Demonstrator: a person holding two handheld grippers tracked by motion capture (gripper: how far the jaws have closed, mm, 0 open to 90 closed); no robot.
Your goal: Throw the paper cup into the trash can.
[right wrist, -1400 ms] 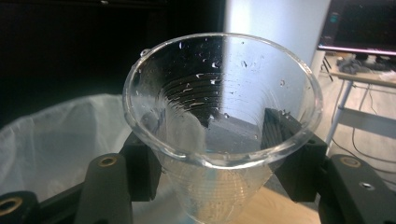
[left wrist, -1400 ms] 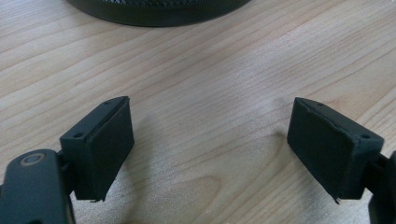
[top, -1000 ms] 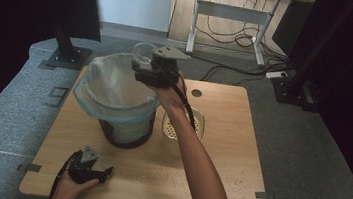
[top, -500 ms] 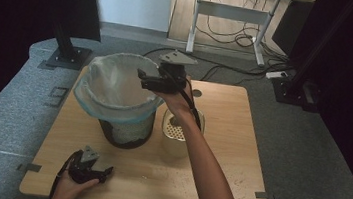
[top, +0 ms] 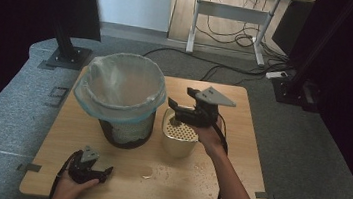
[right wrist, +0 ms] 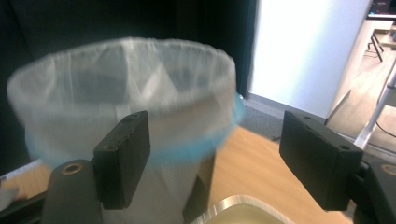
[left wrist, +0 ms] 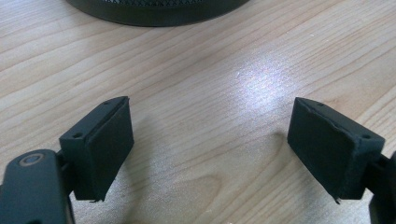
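On the wooden table (top: 240, 137), a lined waste bin (top: 120, 98) stands left of centre, with a cream perforated container (top: 178, 139) just to its right. The right gripper (top: 176, 104) hovers above the container, jaws apart and empty. The left gripper (top: 100, 172) rests near the front edge, likewise released.

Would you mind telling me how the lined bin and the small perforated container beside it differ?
The bin is dark, taller and wider, lined with a translucent bag folded over its rim; the perforated container is pale cream, shorter and has no liner. Its top is a holed plate, while the bin's mouth is open. Both stand upright on the wooden table.
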